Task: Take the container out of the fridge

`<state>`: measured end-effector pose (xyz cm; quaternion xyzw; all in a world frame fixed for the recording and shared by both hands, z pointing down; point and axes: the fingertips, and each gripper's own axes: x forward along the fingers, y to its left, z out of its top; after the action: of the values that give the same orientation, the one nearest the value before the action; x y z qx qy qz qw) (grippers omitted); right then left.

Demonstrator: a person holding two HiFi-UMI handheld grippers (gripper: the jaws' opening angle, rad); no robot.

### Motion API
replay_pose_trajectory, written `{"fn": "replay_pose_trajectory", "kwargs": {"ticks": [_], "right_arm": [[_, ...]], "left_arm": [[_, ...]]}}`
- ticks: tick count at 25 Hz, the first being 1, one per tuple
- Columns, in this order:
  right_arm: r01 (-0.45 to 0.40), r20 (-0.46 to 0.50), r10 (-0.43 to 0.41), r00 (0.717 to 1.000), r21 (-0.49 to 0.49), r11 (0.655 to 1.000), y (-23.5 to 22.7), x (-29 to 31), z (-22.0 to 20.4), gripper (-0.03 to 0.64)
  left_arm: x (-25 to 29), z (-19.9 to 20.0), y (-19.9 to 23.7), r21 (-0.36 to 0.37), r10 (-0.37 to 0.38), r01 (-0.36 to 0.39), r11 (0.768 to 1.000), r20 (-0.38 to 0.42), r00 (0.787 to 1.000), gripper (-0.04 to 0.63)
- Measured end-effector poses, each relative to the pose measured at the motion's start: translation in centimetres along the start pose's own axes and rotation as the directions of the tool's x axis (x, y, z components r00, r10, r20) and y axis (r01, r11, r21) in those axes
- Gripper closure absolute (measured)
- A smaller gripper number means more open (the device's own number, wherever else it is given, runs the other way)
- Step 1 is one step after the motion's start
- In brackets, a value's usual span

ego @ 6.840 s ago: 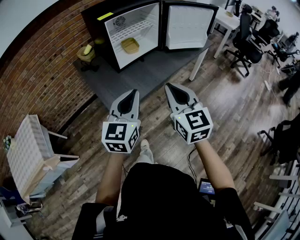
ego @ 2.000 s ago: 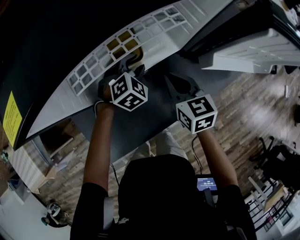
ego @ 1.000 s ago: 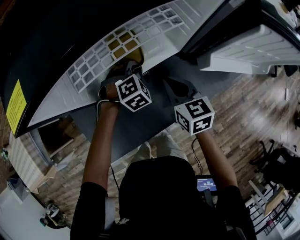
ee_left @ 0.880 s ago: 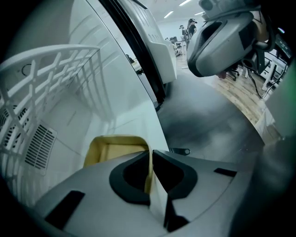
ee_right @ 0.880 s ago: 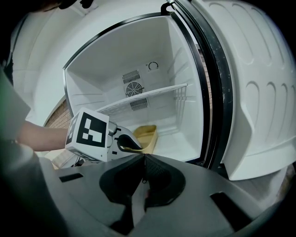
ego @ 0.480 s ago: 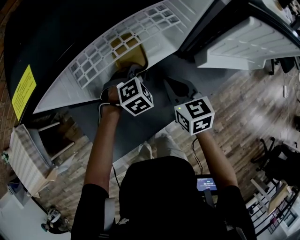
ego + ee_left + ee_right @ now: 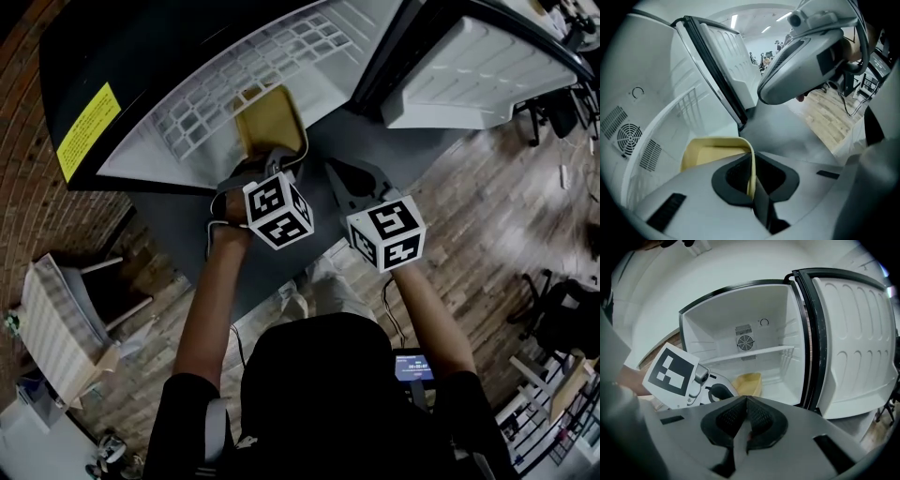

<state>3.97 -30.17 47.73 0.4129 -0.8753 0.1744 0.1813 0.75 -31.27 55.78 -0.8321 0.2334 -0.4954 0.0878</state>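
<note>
The yellow container [image 7: 270, 127] lies at the front of the open fridge's floor [image 7: 202, 155], under the white wire shelf [image 7: 267, 61]. My left gripper [image 7: 284, 157] is shut on its near right rim. In the left gripper view the thin yellow wall [image 7: 751, 164] runs straight between the pads of that gripper [image 7: 753, 183]. The right gripper [image 7: 334, 169] hovers just right of the left one, outside the fridge, shut with nothing in it. In the right gripper view the container [image 7: 749, 382] shows beyond its closed tips [image 7: 746, 400], beside the left gripper's marker cube [image 7: 672, 373].
The fridge door [image 7: 469, 66] stands open to the right. The black fridge top [image 7: 141, 47] carries a yellow sticker [image 7: 87, 117]. A grey platform [image 7: 394, 141] bears the fridge. A brick wall [image 7: 37, 187] and a white crate [image 7: 52, 309] are left; wooden floor [image 7: 487, 225] is right.
The left gripper has drawn back toward me with the container in it, and the container has slid forward to the fridge's front. The right gripper has hardly moved.
</note>
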Motion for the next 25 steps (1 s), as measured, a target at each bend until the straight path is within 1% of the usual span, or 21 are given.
{"fn": "replay_pose_trajectory", "kwargs": {"ticks": [8,16,21,25], "right_arm": [[0.055,0.05,-0.054,0.997,-0.017,0.998,2.3,-3.5,1.1,0.577],[0.099,0.11,-0.094,0.989,-0.037,0.994,5.9,-7.6,1.9,0.577],[0.117,0.14,-0.109,0.984,-0.054,0.992,8.4,-9.6,2.3,0.577],[0.135,0.162,-0.123,0.979,-0.063,0.989,10.4,-11.3,2.6,0.577]], "left_arm": [[-4.3,1.2,-3.6,0.038,-0.028,0.026,0.999,0.045,0.999,0.568],[-9.6,1.3,-7.9,0.074,-0.039,0.033,0.997,0.078,0.996,0.568],[-12.6,1.2,-10.0,0.108,-0.036,0.026,0.994,0.091,0.995,0.568],[-15.0,0.8,-11.6,0.122,-0.037,0.024,0.992,0.103,0.994,0.568]]}}
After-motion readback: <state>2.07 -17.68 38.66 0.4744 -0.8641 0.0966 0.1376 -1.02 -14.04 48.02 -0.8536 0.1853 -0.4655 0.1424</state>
